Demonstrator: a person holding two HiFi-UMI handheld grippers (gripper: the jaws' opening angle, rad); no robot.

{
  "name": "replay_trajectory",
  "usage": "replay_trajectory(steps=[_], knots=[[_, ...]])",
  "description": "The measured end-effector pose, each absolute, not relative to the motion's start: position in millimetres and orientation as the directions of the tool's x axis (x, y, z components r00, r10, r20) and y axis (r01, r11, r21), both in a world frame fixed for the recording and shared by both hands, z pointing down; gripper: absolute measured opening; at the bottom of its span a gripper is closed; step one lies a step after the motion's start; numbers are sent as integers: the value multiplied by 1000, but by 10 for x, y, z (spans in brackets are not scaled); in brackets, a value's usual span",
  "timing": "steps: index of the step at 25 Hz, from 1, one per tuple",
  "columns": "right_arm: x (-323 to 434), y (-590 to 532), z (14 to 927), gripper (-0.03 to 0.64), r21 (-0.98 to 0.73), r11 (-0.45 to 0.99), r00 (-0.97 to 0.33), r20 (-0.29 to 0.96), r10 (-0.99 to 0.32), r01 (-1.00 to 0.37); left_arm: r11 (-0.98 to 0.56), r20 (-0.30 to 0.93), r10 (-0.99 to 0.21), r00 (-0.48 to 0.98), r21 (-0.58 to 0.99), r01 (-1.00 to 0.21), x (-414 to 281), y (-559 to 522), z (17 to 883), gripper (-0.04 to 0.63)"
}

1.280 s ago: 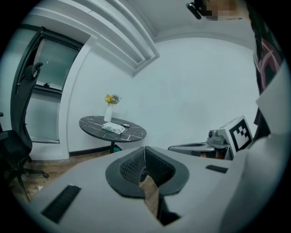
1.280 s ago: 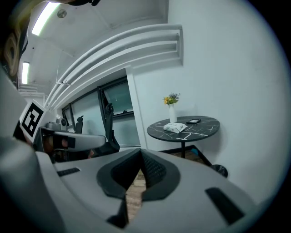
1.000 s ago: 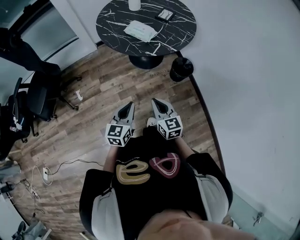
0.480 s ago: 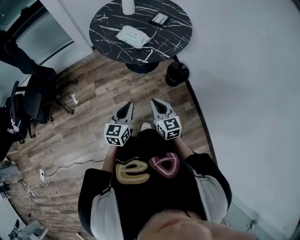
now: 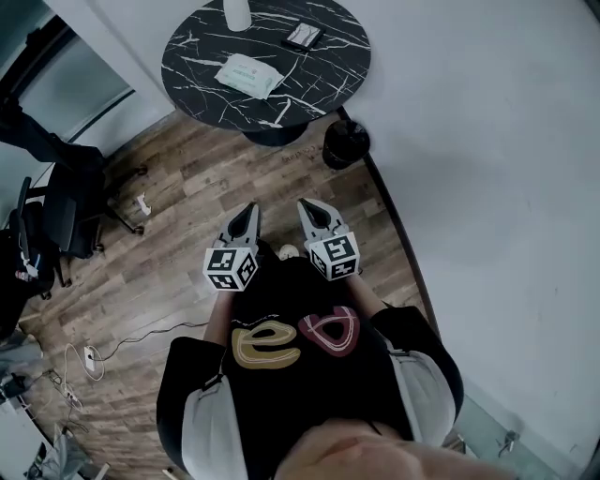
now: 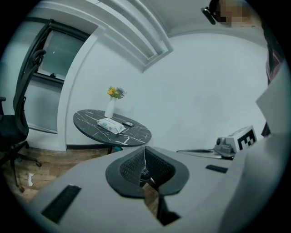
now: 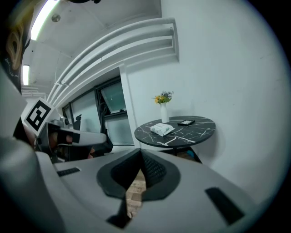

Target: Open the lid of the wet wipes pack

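left hand-held gripper (image 5: 248,210) and right hand-held gripper (image 5: 310,206) side by side over the wooden floor (image 5: 178,253), both with jaws pressed together on nothing, wet wipes pack (image 5: 247,75) lying on the far round black desk (image 5: 323,80), well apart from both, phone (image 5: 303,36) to its right

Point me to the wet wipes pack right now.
Head view, upper left of centre: the wet wipes pack lies flat on the round black marble table, just on the near side of the white vase and left of the phone.
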State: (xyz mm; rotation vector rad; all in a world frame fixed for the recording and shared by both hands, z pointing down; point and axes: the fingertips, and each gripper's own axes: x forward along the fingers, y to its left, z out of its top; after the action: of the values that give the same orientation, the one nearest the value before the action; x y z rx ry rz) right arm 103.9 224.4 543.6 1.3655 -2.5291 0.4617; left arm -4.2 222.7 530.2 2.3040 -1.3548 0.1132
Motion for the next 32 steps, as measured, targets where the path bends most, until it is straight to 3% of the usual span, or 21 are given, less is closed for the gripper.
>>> replay_trajectory(steps=[13, 32], knots=[[1168, 1926, 5486, 11, -183, 434, -471, 360, -805, -882, -431, 297, -793, 531, 342, -835, -133, 1807, 5310, 17], [519, 864, 5492, 11, -144, 365, -392, 396, -831, -920, -495, 301, -743, 598, 356, -793, -768, 541, 5374, 17]])
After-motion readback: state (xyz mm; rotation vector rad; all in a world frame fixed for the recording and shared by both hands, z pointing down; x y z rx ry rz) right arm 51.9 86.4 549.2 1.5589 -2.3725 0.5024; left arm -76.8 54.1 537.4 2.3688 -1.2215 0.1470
